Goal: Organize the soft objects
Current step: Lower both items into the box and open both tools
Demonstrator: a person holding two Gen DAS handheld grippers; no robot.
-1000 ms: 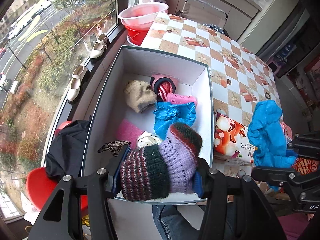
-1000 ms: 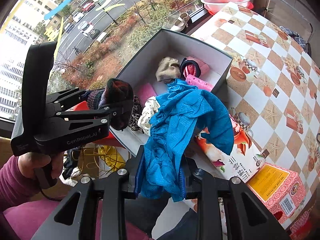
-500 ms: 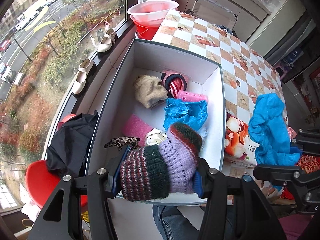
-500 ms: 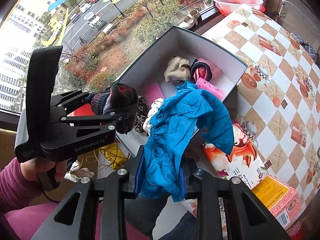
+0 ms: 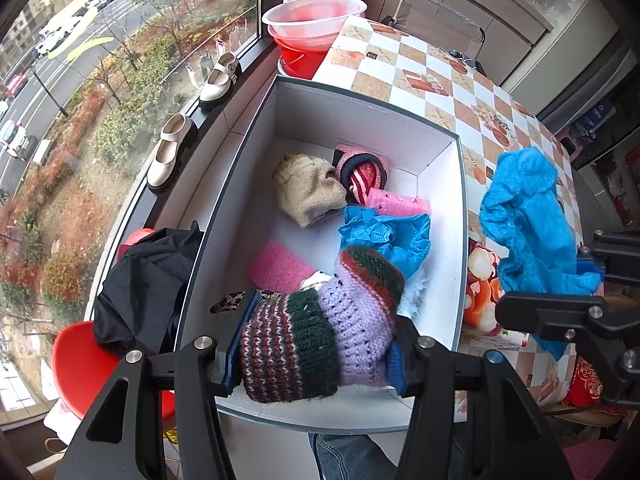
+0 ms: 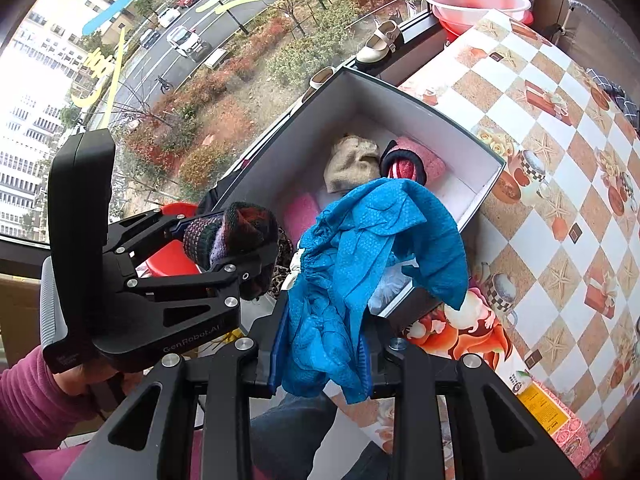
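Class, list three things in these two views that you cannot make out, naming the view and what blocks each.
1. Left wrist view: leopard-print cloth, mostly behind the striped knitted woollen item.
2. Right wrist view: white fluffy item, covered by the crinkled blue cloth.
3. Right wrist view: yellow-labelled pink carton, cut by the edge; print too small.

Left gripper point(image 5: 314, 350): both fingers clamped on a striped knit sock point(image 5: 316, 320), held level. In the right wrist view it sits to the left, with the person's hand point(image 6: 86, 376), in a magenta sleeve, wrapped around its handle.

Right gripper point(image 6: 322, 354): fingers closed on a blue cloth point(image 6: 360, 264) that drapes forward; seen at right in the left wrist view.
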